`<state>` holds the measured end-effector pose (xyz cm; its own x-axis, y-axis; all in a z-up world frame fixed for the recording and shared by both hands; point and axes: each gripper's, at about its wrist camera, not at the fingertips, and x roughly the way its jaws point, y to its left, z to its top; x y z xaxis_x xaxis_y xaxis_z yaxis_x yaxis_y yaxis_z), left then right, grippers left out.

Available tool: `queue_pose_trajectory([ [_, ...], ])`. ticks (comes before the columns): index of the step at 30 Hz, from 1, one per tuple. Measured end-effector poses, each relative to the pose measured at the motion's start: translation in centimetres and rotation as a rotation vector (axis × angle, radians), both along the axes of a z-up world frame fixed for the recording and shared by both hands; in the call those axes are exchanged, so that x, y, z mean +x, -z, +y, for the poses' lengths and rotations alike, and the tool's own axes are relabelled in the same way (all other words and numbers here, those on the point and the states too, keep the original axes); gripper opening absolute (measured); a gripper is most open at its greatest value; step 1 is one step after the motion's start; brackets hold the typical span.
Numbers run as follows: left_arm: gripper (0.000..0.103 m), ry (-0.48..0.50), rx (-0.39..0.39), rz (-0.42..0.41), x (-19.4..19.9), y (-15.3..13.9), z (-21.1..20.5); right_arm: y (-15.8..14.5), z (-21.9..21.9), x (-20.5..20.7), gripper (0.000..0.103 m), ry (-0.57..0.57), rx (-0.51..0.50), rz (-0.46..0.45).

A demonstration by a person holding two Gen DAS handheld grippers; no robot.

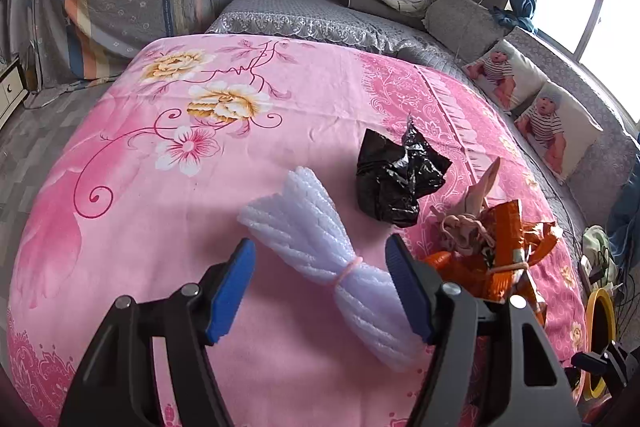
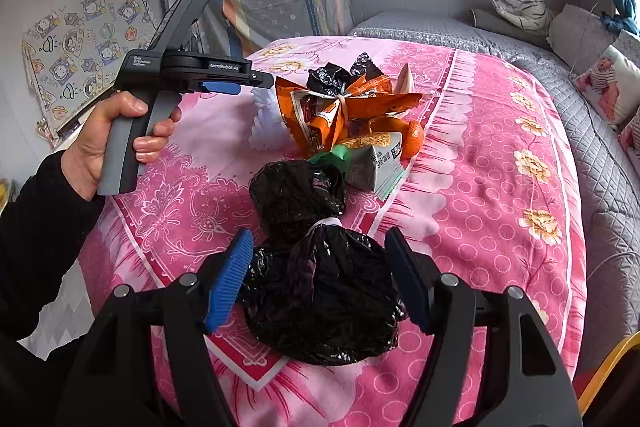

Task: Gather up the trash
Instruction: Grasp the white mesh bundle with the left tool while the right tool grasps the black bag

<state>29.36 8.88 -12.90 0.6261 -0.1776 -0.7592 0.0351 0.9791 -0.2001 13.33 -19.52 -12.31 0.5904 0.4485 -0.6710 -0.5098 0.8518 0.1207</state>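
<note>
Your left gripper stands well open over the pink flowered bed. The white foam bundle, cinched by a pink rubber band, lies between its 2 blue pads; there is clear space on both sides, so nothing is held. In the right wrist view you can see your left hand around that gripper's grey handle, black sleeve behind it.

Your right gripper is also well open. The black bag bundle, tied at its waist with a white band, sits between the jaws near the bed's near edge. The left pad is at the plastic, perhaps brushing it; the right pad stands just beside it. The jaws do not squeeze it, so count it as not gripped.

The remaining trash lies toward the middle of the bed:
- an orange snack wrapper bundle tied with a band
- a grey and green packet touching the black bag bundle
- an orange fruit just beside the packet
- a 2nd crumpled black bag further in
- a tan scrap with rubber bands beside the orange wrappers
</note>
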Motion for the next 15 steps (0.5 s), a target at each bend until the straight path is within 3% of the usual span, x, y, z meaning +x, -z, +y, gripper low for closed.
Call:
queue_pose_trajectory([
  [7, 0.061, -0.017, 0.018, 0.054, 2.3, 1.6, -1.2, 1.7, 0.8, 1.3, 0.065, -0.006, -0.037, 0.024],
  [9, 0.044, -0.012, 0.026, 0.066, 2.9, 2.0, -1.5, 2.2, 0.7, 1.7, 0.062, 0.001, -0.042, 0.042],
  [15, 0.026, -0.009, 0.058, 0.061, 3.2, 2.1, -2.1, 3.4, -0.3, 2.7, 0.038, 0.030, -0.018, 0.107],
])
